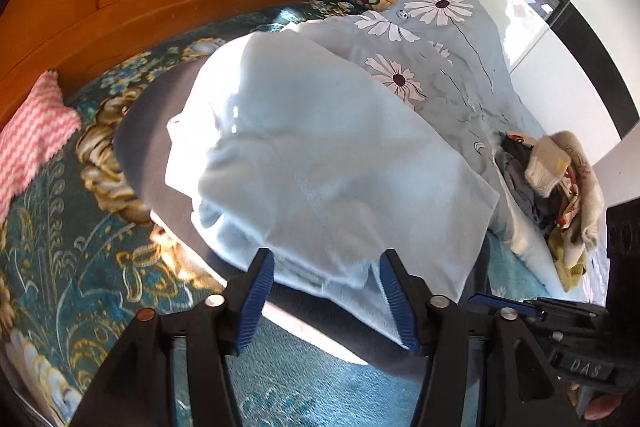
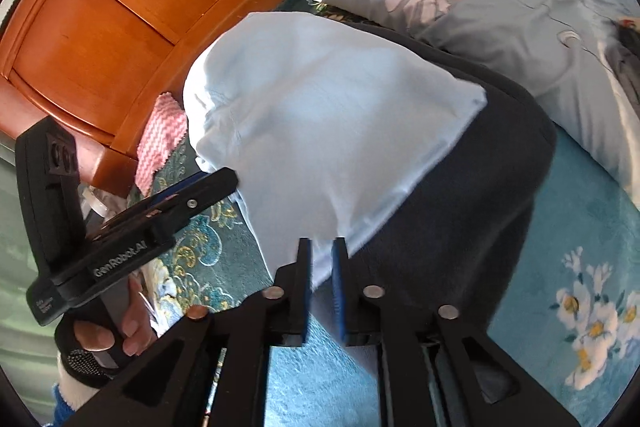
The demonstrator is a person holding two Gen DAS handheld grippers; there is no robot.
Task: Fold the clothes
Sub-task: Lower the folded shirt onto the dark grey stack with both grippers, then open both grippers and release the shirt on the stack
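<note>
With the right hand-held gripper (image 2: 321,263) pinched nearly closed on the near corner of the light blue garment (image 2: 320,115) lying over a dark cloth (image 2: 472,211) on the bed (image 2: 580,211), and the left hand-held gripper (image 1: 326,281) spread wide, gripping nothing, the thin hem could slip free and undo the fold.

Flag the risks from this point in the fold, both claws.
1. The right claw pinches only the near edge of the light blue garment; a pull could slip it free.
2. The left claw is open around the near hem, so the lift may go lopsided.
3. The garment lies on a dark grey garment; closing the left claw deep could catch both layers.
</note>
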